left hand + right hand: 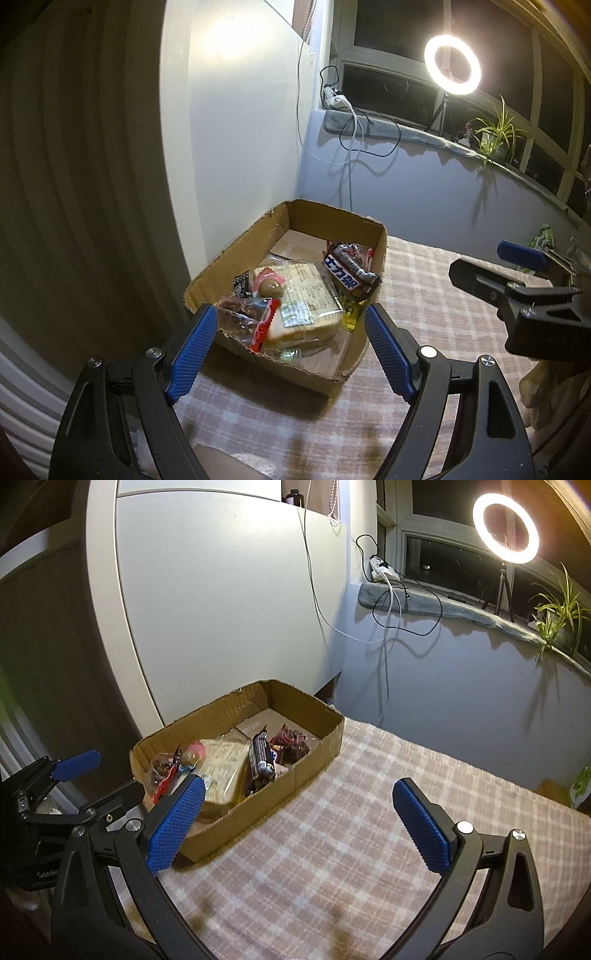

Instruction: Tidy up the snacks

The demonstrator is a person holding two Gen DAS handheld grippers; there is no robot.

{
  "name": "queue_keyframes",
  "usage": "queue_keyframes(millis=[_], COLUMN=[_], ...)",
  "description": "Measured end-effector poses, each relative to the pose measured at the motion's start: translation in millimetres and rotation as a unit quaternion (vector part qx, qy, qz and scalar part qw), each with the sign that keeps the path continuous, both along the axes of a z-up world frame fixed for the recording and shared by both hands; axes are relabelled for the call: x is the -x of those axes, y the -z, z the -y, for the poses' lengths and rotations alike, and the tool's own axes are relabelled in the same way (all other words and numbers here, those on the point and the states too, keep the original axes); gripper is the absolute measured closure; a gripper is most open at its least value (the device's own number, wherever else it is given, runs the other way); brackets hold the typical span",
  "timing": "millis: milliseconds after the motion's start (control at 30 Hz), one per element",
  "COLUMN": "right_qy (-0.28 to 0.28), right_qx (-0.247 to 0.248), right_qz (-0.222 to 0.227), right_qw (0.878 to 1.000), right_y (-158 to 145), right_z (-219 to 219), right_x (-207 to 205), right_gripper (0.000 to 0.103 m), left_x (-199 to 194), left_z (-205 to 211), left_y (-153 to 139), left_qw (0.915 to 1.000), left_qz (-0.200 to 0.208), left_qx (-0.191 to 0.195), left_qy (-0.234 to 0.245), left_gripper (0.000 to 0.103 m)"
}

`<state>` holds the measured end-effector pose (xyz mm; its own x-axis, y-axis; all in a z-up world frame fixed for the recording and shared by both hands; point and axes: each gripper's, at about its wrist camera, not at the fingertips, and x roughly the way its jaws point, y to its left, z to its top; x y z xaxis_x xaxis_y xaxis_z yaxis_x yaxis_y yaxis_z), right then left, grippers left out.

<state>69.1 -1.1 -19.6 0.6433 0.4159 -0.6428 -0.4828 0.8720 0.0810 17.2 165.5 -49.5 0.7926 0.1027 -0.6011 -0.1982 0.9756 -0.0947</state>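
The left tool (290,328) hung wide and empty just in front of the cardboard box (207,273), its pads framing the near rim, probably lined up for a reach inside. The right tool (299,801) was also spread wide with nothing in it, hovering over the plaid cloth (351,812) beside the box, likely kept clear of the other. Inside the box the snacks lay piled toward the near end: a wrapped sandwich (306,299), a clear packet with red trim (255,321), and a dark chocolate bar (351,273) leaning against the right wall. The far end showed bare cardboard. A ring light (452,65) glowed on the sill beyond.
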Motion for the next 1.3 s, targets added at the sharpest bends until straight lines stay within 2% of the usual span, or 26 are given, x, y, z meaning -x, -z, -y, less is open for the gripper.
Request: queue_keyframes(millis=[1300], right_qy=[0.002], right_qx=[0.003], right_qz=[0.007], right_qw=[1.0], right_y=[-3.0], right_z=[10.7], right_x=[18.7], right_gripper=[0.0], left_x=[13.6], left_z=[16.5], left_y=[-8.2], left_qw=[0.9999], left_qz=[0.012], left_qx=[-0.008], left_qy=[0.008], left_gripper=[0.021])
